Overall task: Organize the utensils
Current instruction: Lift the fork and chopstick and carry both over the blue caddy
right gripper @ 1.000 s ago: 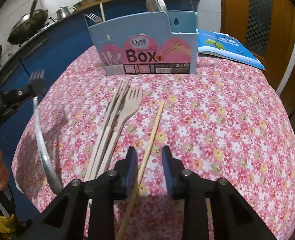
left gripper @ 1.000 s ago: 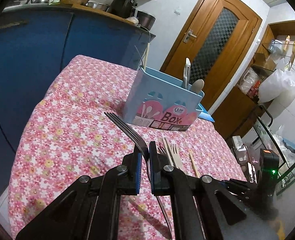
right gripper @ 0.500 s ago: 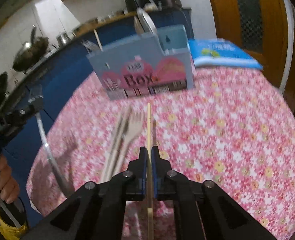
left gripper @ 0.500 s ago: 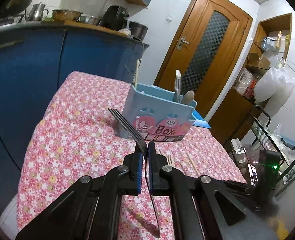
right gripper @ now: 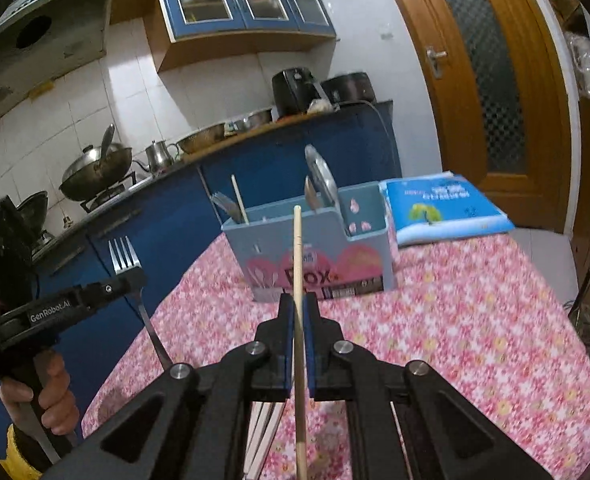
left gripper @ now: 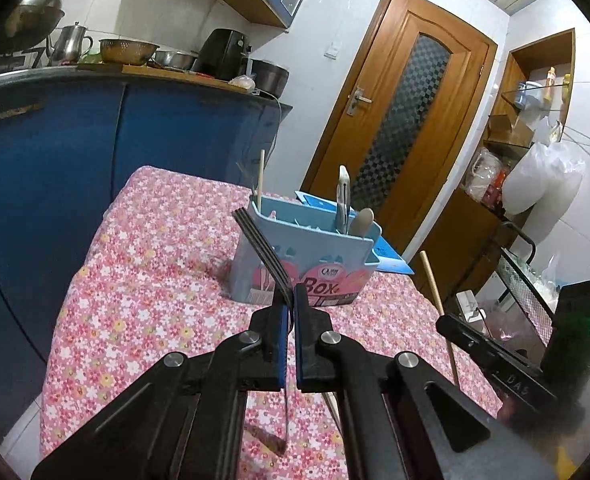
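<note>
A light blue utensil box [left gripper: 303, 268] stands on the flowered table, also in the right wrist view [right gripper: 319, 256]. It holds a chopstick, a fork and spoons. My left gripper [left gripper: 289, 300] is shut on a metal fork [left gripper: 261, 246], tines up, held above the table in front of the box; the fork also shows in the right wrist view [right gripper: 123, 256]. My right gripper [right gripper: 300, 308] is shut on a wooden chopstick [right gripper: 297, 264], lifted and pointing at the box. Pale wooden utensils [right gripper: 267, 432] lie on the table under the right gripper.
A blue booklet [right gripper: 443, 206] lies on the table right of the box. A blue kitchen counter [left gripper: 95, 128] with pots stands behind the table. A wooden door [left gripper: 399, 128] and a wire rack [left gripper: 523, 288] are at the right.
My right gripper has lifted the chopstick off the table and raised it toward the box. My left gripper has risen with the fork and come closer to the box.
</note>
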A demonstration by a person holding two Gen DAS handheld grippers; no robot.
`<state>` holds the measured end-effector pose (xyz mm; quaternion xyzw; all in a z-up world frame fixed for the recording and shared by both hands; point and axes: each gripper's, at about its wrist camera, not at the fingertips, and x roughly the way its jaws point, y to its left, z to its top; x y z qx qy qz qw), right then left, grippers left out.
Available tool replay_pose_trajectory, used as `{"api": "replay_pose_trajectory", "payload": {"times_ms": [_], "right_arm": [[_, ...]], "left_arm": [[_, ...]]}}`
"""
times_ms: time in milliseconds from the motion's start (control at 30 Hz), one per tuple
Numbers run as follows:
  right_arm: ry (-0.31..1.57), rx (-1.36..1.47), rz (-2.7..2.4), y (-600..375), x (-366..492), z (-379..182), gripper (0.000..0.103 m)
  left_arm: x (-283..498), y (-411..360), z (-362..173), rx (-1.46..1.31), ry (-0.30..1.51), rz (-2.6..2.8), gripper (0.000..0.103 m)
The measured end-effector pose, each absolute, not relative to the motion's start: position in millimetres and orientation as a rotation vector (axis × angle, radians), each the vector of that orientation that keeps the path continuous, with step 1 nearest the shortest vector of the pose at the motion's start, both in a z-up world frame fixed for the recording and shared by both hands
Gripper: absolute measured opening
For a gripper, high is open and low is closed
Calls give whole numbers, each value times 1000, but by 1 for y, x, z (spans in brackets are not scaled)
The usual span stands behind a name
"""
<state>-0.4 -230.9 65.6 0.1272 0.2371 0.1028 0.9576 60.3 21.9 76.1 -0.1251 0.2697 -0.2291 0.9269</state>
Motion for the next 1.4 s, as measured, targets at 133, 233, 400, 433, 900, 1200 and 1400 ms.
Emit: {"api": "replay_pose_trajectory", "payload": {"times_ms": [133, 233, 400, 433, 900, 1200, 1400], "right_arm": [[460, 264, 209, -235, 6, 72, 6], [442, 260, 205, -236, 11, 77, 6], [424, 264, 211, -239, 17, 82, 6], [420, 263, 212, -240, 19, 83, 6], [426, 296, 209, -252, 38, 76, 6], [442, 315, 208, -261, 49, 70, 6], [450, 322, 206, -265, 56, 66, 6]], "left_arm": [[65, 20, 84, -252, 532, -467, 0], [69, 18, 90, -242, 518, -463, 0], [78, 13, 101, -238, 499, -467, 0], [80, 12, 104, -236, 494, -466, 0], [110, -5, 148, -213, 400, -459, 0], [146, -14, 166, -245, 373, -433, 0], [164, -20, 174, -251, 352, -420, 0]]}}
